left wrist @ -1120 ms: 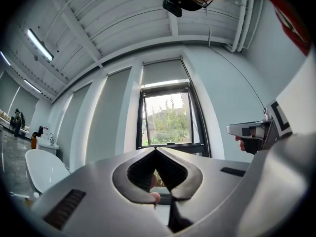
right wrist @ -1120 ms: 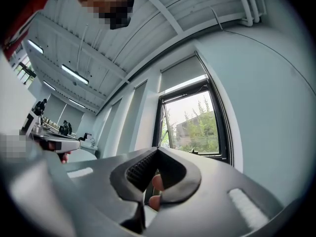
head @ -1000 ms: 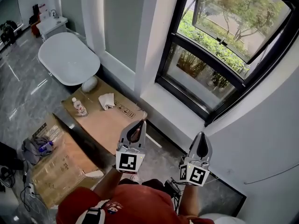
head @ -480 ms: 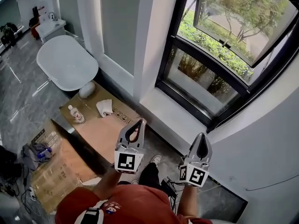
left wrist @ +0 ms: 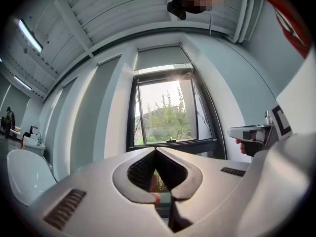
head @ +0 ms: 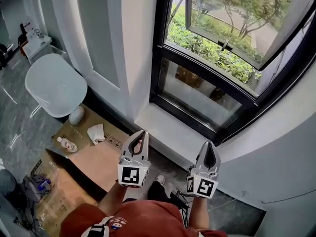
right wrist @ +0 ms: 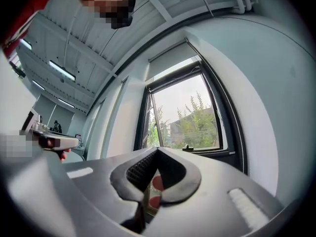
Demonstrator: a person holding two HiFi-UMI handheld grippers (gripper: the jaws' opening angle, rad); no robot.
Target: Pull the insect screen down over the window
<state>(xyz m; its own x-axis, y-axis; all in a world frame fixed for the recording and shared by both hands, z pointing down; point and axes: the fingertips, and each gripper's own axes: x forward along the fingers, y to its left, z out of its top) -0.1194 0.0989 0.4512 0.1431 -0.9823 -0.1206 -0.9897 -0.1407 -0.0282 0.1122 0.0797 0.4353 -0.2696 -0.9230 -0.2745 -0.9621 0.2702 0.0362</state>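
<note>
Insect screen: not covering the glass; no view is showing it or its pull bar clearly, so it is probably sitting rolled up at the top of the window point(head: 212, 78).
Left hand-held gripper point(head: 141, 134): jaws pressing together, carrying nothing, pointing toward the sill point(head: 173, 132).
Right hand-held gripper point(head: 209, 145): likewise closed and empty, hovering level with the left one.
Risk, grip: closed jaws are likely needing to part before taking the bar; a shallow pinch may be slipping off and letting the screen spring back.
Risk, pull: drawing from one side only may be skewing the screen in its tracks.
Risk, sash point(head: 232, 23): it is standing open outward, and its handle may be catching the mesh.
Risk, footing: cables point(head: 178, 197) are lying by the feet.
Surface: cardboard box point(head: 98, 157) is carrying a bottle point(head: 66, 144) and a crumpled cloth point(head: 96, 133).
Room: grey floor point(head: 15, 127), pale walls.
</note>
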